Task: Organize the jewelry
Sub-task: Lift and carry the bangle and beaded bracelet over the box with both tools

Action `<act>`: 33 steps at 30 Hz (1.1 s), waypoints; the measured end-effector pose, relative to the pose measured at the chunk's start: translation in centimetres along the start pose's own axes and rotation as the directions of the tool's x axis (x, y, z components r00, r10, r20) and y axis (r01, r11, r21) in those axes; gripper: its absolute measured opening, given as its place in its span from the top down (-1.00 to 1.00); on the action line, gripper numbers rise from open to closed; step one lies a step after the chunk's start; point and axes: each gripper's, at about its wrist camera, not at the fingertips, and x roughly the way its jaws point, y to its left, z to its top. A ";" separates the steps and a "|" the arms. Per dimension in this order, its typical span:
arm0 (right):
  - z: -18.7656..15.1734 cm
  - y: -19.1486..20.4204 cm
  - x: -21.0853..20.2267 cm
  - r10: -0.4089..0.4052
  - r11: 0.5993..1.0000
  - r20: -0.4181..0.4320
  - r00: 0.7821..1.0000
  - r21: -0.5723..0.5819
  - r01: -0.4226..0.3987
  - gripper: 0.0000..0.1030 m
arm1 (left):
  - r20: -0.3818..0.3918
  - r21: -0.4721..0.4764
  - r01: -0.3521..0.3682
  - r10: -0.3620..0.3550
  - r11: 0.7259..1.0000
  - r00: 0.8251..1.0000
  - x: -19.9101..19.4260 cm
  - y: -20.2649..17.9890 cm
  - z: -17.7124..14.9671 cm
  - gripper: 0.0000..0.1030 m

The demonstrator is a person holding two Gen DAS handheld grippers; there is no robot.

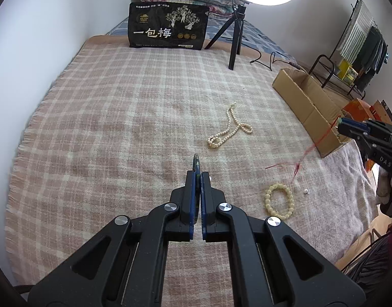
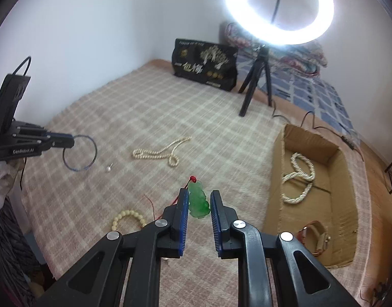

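My right gripper (image 2: 199,195) is shut on a green jade pendant (image 2: 199,202), held above the bed; its red cord (image 2: 155,206) trails down to the left. My left gripper (image 1: 198,176) is shut on a thin blue bangle (image 1: 196,162), seen edge-on here. The right wrist view shows that left gripper (image 2: 69,142) at the left with the bangle (image 2: 79,153) hanging as a ring. A pearl necklace (image 1: 230,128) and a cream beaded bracelet (image 1: 279,200) lie on the plaid blanket (image 1: 119,128). A small pearl piece (image 2: 109,168) lies near the bangle.
An open cardboard box (image 2: 336,204) at the right edge of the bed holds a white rope necklace (image 2: 298,176) and a brown-strapped watch (image 2: 314,235). A ring light on a tripod (image 2: 257,87) and a black bag (image 2: 204,64) stand at the back. White wall at the left.
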 end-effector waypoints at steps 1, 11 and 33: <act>0.1 -0.3 -0.4 -0.009 1.000 0.013 1.000 0.010 0.009 0.70 | 0.001 0.000 0.004 -0.004 1.000 1.000 -0.1 -0.2 0.1 0.98; 0.4 -4.0 -3.3 -0.075 0.992 0.093 0.993 0.107 0.065 0.70 | 0.021 0.019 0.034 -0.035 0.999 0.999 -0.7 -2.2 1.0 0.98; -0.9 -13.4 -4.9 -0.217 0.935 0.101 0.971 0.309 0.176 0.70 | 0.109 0.143 0.181 -0.198 0.973 0.974 -0.2 -13.3 9.8 0.98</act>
